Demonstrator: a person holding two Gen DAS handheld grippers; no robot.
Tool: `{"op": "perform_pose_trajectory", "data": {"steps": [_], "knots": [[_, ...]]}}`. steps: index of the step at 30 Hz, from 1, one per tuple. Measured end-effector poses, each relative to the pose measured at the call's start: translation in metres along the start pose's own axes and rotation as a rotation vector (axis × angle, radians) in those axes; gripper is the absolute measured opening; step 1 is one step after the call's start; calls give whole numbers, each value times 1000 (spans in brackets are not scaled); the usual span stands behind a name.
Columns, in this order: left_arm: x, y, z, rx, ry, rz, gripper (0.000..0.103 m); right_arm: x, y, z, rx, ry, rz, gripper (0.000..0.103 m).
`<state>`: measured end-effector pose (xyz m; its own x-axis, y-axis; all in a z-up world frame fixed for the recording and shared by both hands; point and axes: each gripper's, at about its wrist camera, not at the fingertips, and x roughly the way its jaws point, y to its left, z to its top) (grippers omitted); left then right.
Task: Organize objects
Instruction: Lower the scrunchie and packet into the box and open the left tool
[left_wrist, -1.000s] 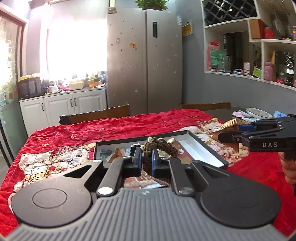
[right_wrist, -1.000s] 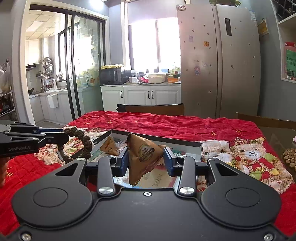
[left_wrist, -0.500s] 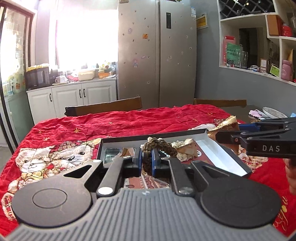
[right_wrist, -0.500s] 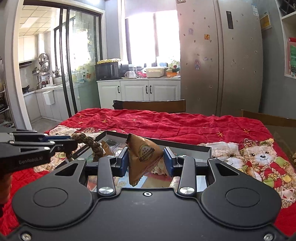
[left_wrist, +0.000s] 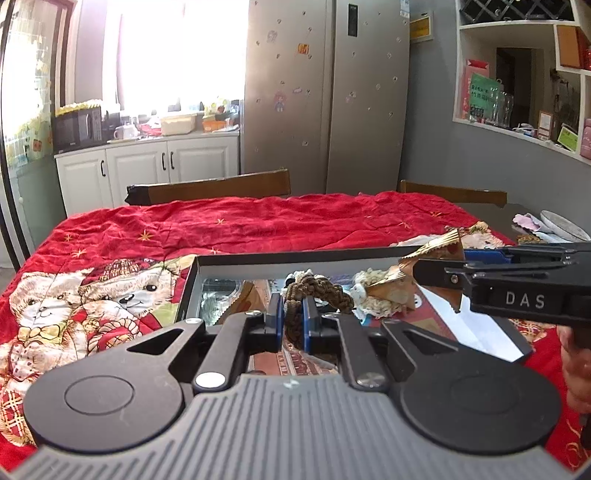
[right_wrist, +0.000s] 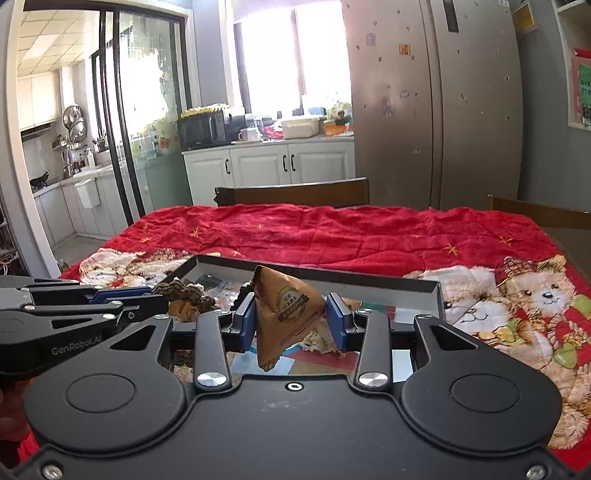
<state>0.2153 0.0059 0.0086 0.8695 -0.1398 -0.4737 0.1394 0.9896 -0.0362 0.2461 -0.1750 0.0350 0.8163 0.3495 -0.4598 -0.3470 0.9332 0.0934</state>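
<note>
My left gripper (left_wrist: 293, 316) is shut on a brown braided cord (left_wrist: 319, 295), which arches up and right out of the pads over a shallow black-rimmed box (left_wrist: 295, 257). My right gripper (right_wrist: 290, 322) is shut on a brown triangular packet (right_wrist: 286, 308) with a round label, held just above the same box (right_wrist: 369, 282). In the left wrist view the right gripper (left_wrist: 436, 275) comes in from the right with the packet (left_wrist: 397, 290) over the box's right part. In the right wrist view the left gripper (right_wrist: 162, 301) enters from the left, carrying the cord (right_wrist: 186, 293).
The box lies on a red cloth (left_wrist: 258, 221) printed with teddy bears and holds several loose packets and a fluffy white item (left_wrist: 364, 299). Wooden chair backs (left_wrist: 210, 190) stand behind the table. A plate (left_wrist: 563, 225) sits far right. A hand (left_wrist: 574, 369) shows at the right edge.
Both grippers have travelled forward and slightly down with their loads, from beside the box to over it. The box looks larger and nearer. Neither grip has changed.
</note>
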Motion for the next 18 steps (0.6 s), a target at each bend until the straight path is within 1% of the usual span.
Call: {"op": "perform_pose_trajectory", "data": {"steps": [18], "knots": [[36, 6, -12, -8, 58, 24, 13, 47, 3, -23, -14, 79, -11, 38]]}}
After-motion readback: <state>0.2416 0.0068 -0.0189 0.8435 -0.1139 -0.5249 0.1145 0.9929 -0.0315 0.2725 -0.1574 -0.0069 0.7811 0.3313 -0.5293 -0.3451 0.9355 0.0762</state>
